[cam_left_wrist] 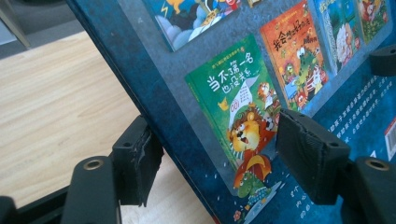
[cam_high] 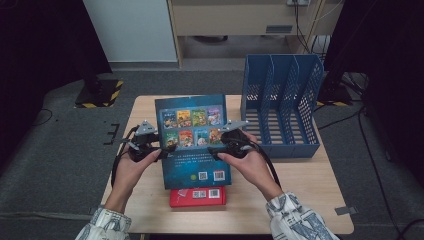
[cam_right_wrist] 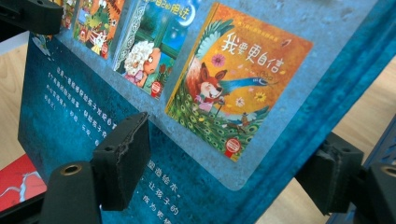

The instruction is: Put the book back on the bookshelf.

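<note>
A large blue picture book point(cam_high: 195, 140) with small cover pictures on its back is held tilted above the table, far edge raised. My left gripper point(cam_high: 162, 150) clamps its left edge, one jaw under the book point(cam_left_wrist: 289, 60) and one pad point(cam_left_wrist: 308, 154) pressed on the cover. My right gripper point(cam_high: 215, 150) clamps the right edge in the same way. In the right gripper view, one pad point(cam_right_wrist: 123, 158) sits on the cover point(cam_right_wrist: 243, 60) and the other jaw lies behind the edge. A red book point(cam_high: 197, 196) lies flat on the table beneath the blue book's near end.
A blue perforated file holder point(cam_high: 282, 105) with three slots stands at the table's back right, close beside my right hand. The wooden table point(cam_high: 300, 190) has bare surface at the front right and along the left point(cam_left_wrist: 56, 102). Dark floor surrounds the table.
</note>
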Motion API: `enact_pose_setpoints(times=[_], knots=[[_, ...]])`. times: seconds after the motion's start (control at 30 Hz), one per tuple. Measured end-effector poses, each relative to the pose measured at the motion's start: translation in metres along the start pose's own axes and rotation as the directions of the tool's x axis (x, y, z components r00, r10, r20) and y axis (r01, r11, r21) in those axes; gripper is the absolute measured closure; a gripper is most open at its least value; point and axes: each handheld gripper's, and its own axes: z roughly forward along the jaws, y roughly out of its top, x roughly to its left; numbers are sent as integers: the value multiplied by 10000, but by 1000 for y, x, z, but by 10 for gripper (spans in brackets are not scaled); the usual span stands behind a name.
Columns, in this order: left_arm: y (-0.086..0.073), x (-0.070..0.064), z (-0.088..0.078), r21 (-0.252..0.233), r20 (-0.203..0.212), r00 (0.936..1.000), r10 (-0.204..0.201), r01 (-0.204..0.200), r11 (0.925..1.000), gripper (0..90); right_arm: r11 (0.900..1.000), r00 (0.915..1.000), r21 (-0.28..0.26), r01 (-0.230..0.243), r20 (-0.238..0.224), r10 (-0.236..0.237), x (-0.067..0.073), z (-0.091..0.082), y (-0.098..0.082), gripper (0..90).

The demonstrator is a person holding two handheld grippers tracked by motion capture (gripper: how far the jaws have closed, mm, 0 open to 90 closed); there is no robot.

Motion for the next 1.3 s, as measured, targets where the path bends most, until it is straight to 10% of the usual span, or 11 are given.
enact_pose_setpoints(times=[1.3], knots=[[36,21,-11,-1480,-446,9978,-482,412,9881,397,9954,9962,-795,532,726,-474,-14,-9,39,470]])
